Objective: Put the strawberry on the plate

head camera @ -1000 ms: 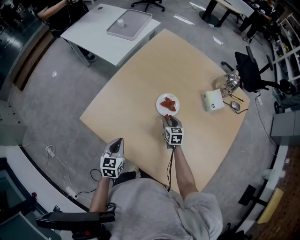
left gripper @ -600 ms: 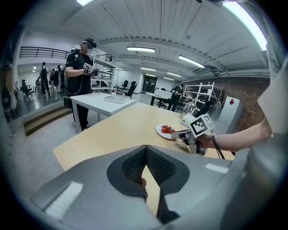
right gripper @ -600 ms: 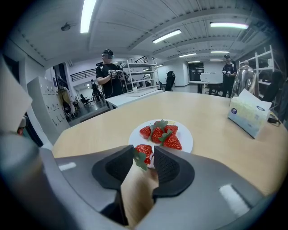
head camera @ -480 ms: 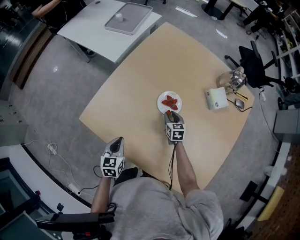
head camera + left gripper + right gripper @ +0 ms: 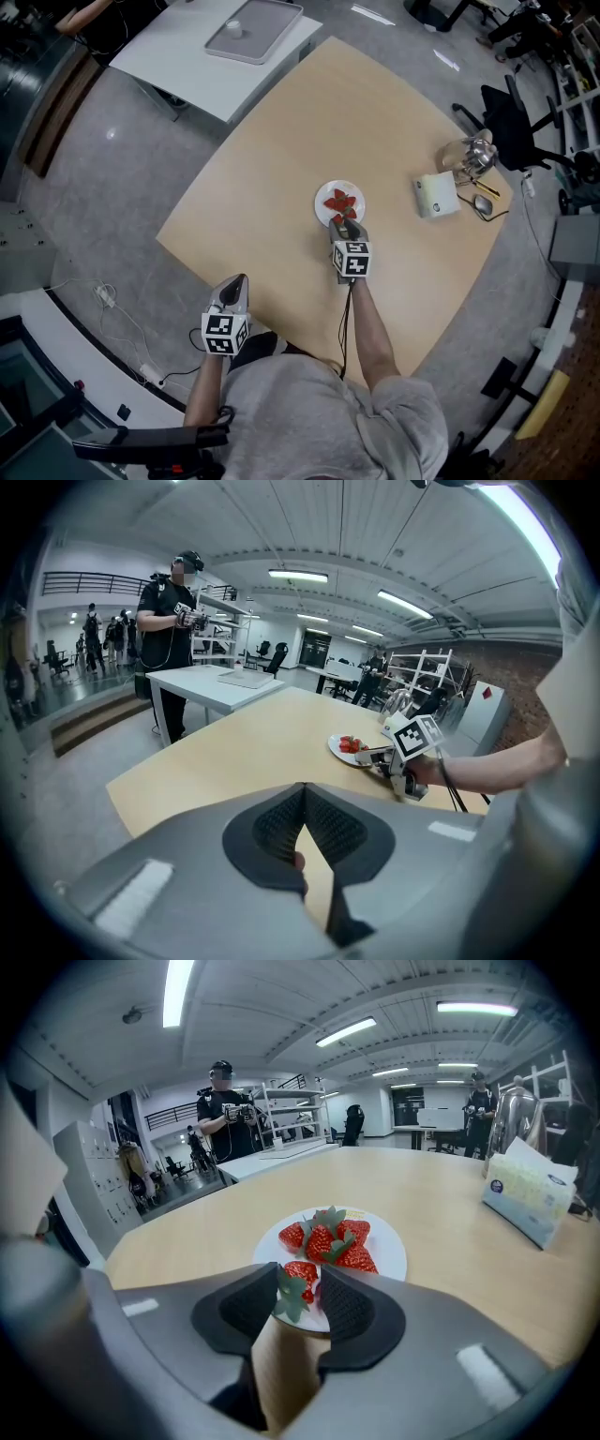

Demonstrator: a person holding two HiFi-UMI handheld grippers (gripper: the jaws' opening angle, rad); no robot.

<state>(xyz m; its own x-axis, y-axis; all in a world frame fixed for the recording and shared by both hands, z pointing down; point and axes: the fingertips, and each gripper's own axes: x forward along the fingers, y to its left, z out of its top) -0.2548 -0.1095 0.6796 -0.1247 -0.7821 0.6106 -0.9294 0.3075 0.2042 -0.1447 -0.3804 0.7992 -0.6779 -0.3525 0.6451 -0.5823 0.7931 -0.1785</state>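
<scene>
Strawberry (image 5: 300,1277) – located between the jaws of the right gripper (image 5: 302,1283), leaf end toward the camera, above the near rim of the plate (image 5: 389,1241). The jaws stand fairly wide and are closed on the fruit, a pad against each side. Whether the strawberry touches the plate surface cannot be determined.

Plate: white, round, near the middle of the wooden table (image 5: 281,159). It carries a cluster of other strawberries (image 5: 330,1241) at its centre.

Right gripper (image 5: 346,230): tips at the near edge of the plate (image 5: 323,195).

Left gripper (image 5: 234,286): at the near-left edge of the table, well apart from the plate. Its jaws meet at the tips – nothing between them (image 5: 302,794).

A white box (image 5: 431,195) lies to the right of the plate.
</scene>
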